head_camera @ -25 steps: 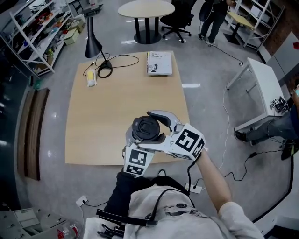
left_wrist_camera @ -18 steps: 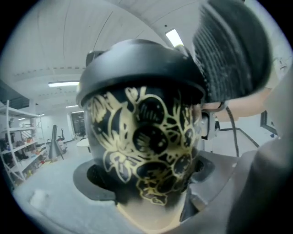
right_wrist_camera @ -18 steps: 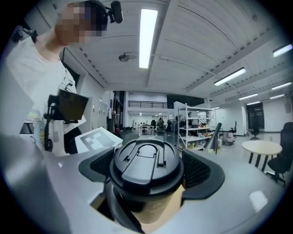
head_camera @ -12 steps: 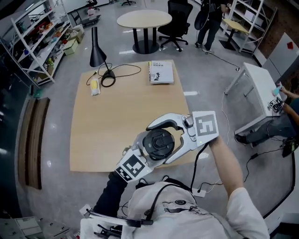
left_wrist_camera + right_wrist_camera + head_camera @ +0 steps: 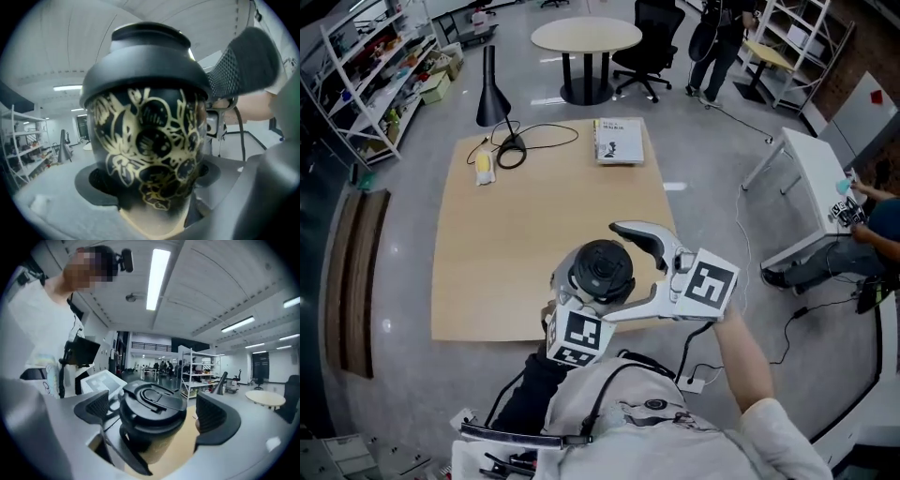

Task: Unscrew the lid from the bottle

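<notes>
A black bottle with a gold flower pattern (image 5: 147, 136) fills the left gripper view, its domed black lid (image 5: 147, 61) on top. My left gripper (image 5: 150, 183) is shut on the bottle's body and holds it upright in the air over the table's near edge. In the head view the lid (image 5: 602, 267) faces the camera. My right gripper (image 5: 626, 272) reaches in from the right, level with the lid (image 5: 152, 404). Its jaws have just been opening. The lid sits between its pads (image 5: 213, 416), which stand clear of it.
Below lies a wooden table (image 5: 516, 244) with a book (image 5: 619, 141), a black lamp (image 5: 490, 89) with its cable, and a yellow object (image 5: 484, 169) at the far side. Beyond are a round table (image 5: 586, 36), shelves at left and a white desk (image 5: 811, 178) at right.
The right gripper's jaws have spread away from the lid, which they sat close around before. Both grippers and the bottle have risen a little and shifted slightly left in the head view.
</notes>
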